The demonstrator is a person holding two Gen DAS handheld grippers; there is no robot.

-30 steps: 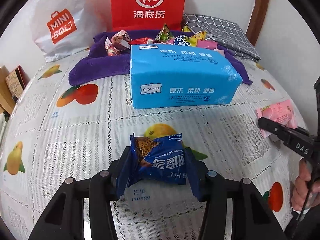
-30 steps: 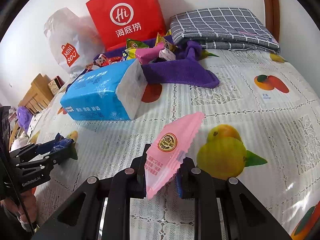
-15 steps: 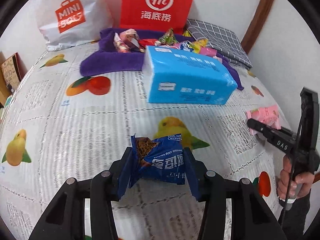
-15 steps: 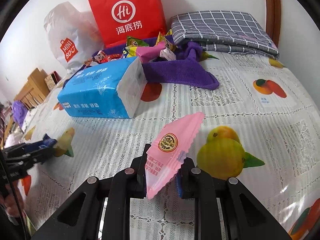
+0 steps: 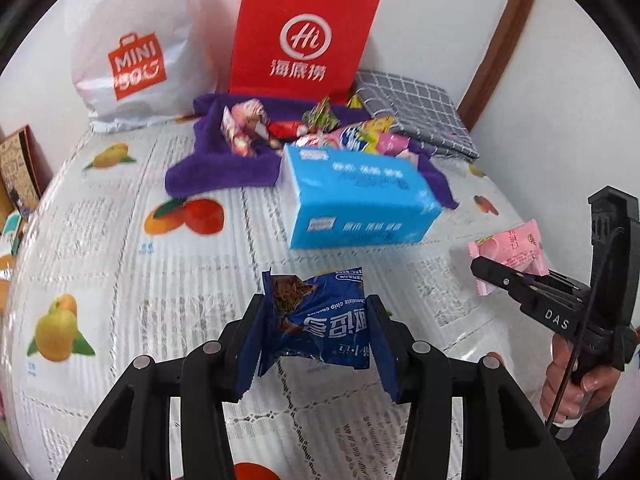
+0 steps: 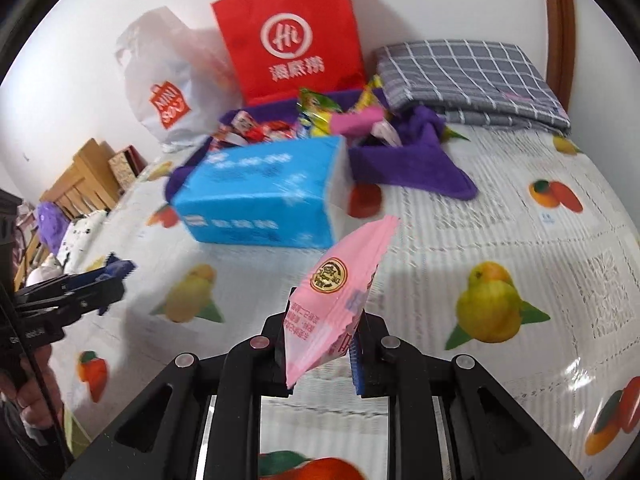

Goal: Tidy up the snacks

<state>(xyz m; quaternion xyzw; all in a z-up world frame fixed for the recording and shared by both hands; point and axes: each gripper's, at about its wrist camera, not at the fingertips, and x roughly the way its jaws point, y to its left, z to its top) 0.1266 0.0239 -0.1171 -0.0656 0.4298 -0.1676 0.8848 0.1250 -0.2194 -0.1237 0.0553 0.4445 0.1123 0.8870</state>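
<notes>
My left gripper (image 5: 316,320) is shut on a dark blue chocolate chip cookie packet (image 5: 320,324), held above the fruit-print tablecloth (image 5: 120,264). My right gripper (image 6: 324,328) is shut on a pink snack packet (image 6: 340,292) that stands up between its pads. In the left wrist view the right gripper (image 5: 486,276) shows at the right edge with the pink packet (image 5: 508,252). In the right wrist view the left gripper (image 6: 108,284) shows at the left edge with the blue packet. Several more snacks (image 5: 320,128) lie on a purple towel (image 5: 216,168) at the back.
A blue tissue pack (image 5: 356,196) lies mid-table before the towel. A red paper bag (image 5: 300,40) and a white plastic bag (image 5: 132,56) stand against the wall. A folded grey checked cloth (image 6: 464,76) lies back right. A hand (image 5: 576,380) grips the right tool.
Both grippers have risen from the tablecloth with their packets still held. The tissue pack and the bags now look farther off and lower in both views.
</notes>
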